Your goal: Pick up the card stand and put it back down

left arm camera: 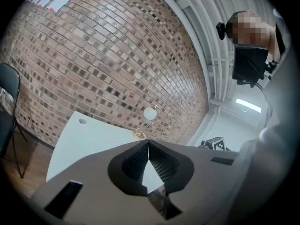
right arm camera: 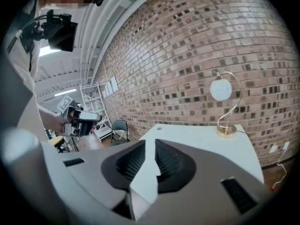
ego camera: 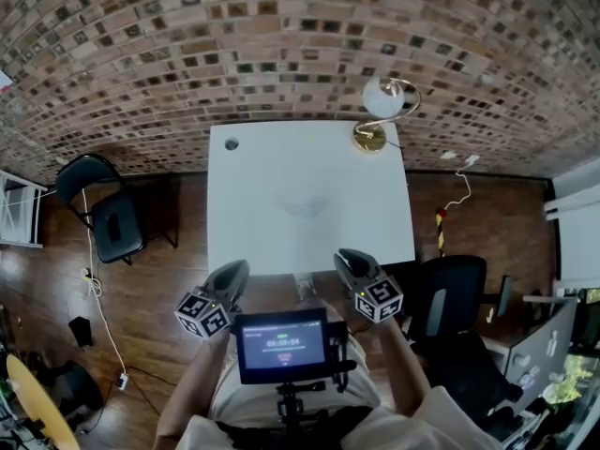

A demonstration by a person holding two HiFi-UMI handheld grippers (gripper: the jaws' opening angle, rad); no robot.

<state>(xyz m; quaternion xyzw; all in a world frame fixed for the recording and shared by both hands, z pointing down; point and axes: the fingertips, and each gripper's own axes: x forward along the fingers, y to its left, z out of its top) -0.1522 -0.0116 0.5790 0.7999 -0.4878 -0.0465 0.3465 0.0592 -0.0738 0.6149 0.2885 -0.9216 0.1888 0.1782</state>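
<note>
White table (ego camera: 253, 186) bears a faint card stand (ego camera: 305, 208) before the globe lamp (ego camera: 382, 101), probably light, stiff and slippery, best pinched at its upright; left gripper (left arm camera: 148, 143) is pressed together, right gripper (right arm camera: 151, 144) slightly spread, both empty.

Brick room, one white table ahead of me.

I look down on a white table (ego camera: 309, 195) pushed against a brick wall (ego camera: 281, 36). A small round hole (ego camera: 231, 143) sits at its far left corner, and a globe lamp (ego camera: 384, 111) on a brass base at its far right. The floor (ego camera: 150, 289) is dark wood. A black chair (ego camera: 103, 214) stands to my left with a white cable (ego camera: 94, 289) trailing beside it. A black office chair (ego camera: 455, 298) is on my right. White shelving (right arm camera: 96, 111) stands along the wall, and a strip light (left arm camera: 248, 105) glows overhead.
</note>
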